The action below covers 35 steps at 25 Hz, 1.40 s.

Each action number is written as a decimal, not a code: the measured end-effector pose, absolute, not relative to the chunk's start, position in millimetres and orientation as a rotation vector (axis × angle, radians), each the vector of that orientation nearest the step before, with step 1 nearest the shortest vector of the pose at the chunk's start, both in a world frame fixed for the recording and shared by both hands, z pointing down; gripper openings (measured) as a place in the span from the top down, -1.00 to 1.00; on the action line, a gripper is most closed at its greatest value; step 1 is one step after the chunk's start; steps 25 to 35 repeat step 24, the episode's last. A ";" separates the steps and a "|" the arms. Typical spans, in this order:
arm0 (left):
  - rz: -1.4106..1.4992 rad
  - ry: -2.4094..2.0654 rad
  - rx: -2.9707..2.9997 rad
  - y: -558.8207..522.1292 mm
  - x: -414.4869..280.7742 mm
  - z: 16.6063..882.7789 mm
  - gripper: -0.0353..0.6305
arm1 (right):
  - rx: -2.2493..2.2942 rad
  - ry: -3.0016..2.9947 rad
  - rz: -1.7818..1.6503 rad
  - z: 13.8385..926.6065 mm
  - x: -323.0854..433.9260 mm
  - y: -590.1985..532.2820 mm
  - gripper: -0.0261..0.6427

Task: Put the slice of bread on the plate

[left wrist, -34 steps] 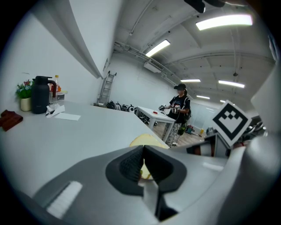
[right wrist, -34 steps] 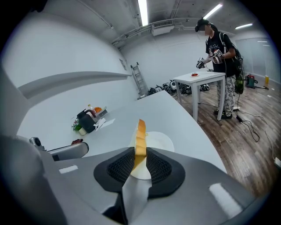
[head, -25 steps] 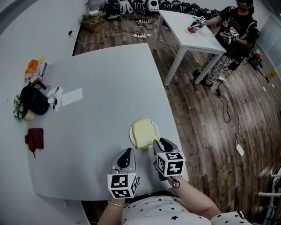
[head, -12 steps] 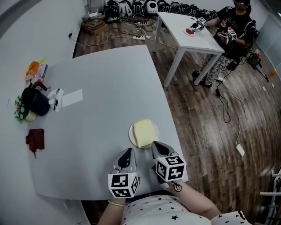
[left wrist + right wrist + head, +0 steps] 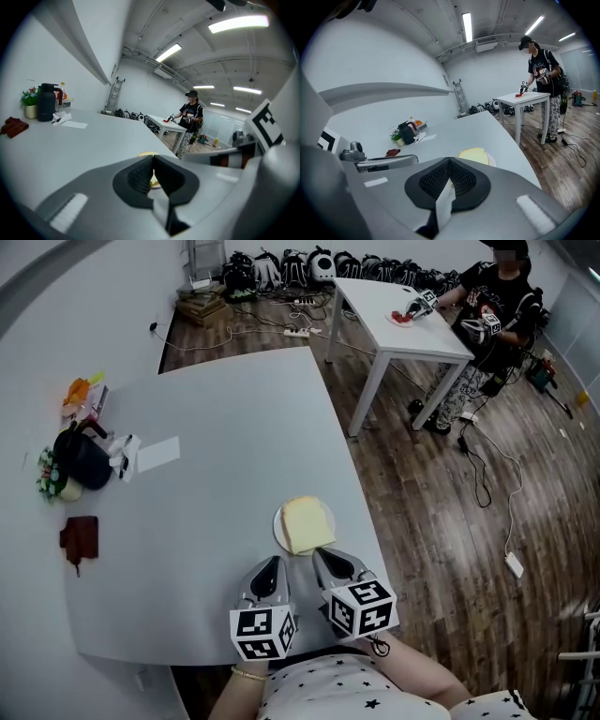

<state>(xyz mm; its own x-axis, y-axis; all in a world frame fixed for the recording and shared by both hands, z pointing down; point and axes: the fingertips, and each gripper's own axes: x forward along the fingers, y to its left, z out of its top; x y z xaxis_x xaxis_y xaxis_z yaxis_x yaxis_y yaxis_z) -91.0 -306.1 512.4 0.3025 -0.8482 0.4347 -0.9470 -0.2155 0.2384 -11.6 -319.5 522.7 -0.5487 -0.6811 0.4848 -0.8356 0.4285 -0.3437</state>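
The slice of bread (image 5: 306,523) lies flat on a small white plate (image 5: 279,526) near the front right edge of the grey table (image 5: 216,418). My right gripper (image 5: 324,559) sits just behind the plate, apart from the bread, shut with nothing between its pads. My left gripper (image 5: 271,568) rests beside it, also shut and empty. In the right gripper view the bread (image 5: 472,154) and plate rim (image 5: 491,160) show beyond the closed right gripper (image 5: 449,162). In the left gripper view the bread (image 5: 145,153) peeks out behind the closed left gripper (image 5: 152,158).
At the table's left edge stand a black kettle (image 5: 81,459), a small plant (image 5: 49,482), a paper sheet (image 5: 157,453) and a dark red cloth (image 5: 77,535). Across the wood floor, a person (image 5: 492,306) works at a white table (image 5: 403,324). Cables lie on the floor.
My right gripper has shut and drawn back and up from the edge of the bread. The bread stays on the plate. The left gripper has not moved.
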 end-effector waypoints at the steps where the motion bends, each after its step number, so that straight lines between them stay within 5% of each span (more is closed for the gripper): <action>1: 0.288 -1.599 2.121 -305.4 -91.3 511.4 0.87 | 1.312 -2.417 0.807 521.6 -12.0 -317.9 0.93; 35: 0.297 -1.648 2.137 -296.5 -94.8 498.9 0.87 | 1.261 -2.487 0.752 503.8 -24.1 -303.1 0.93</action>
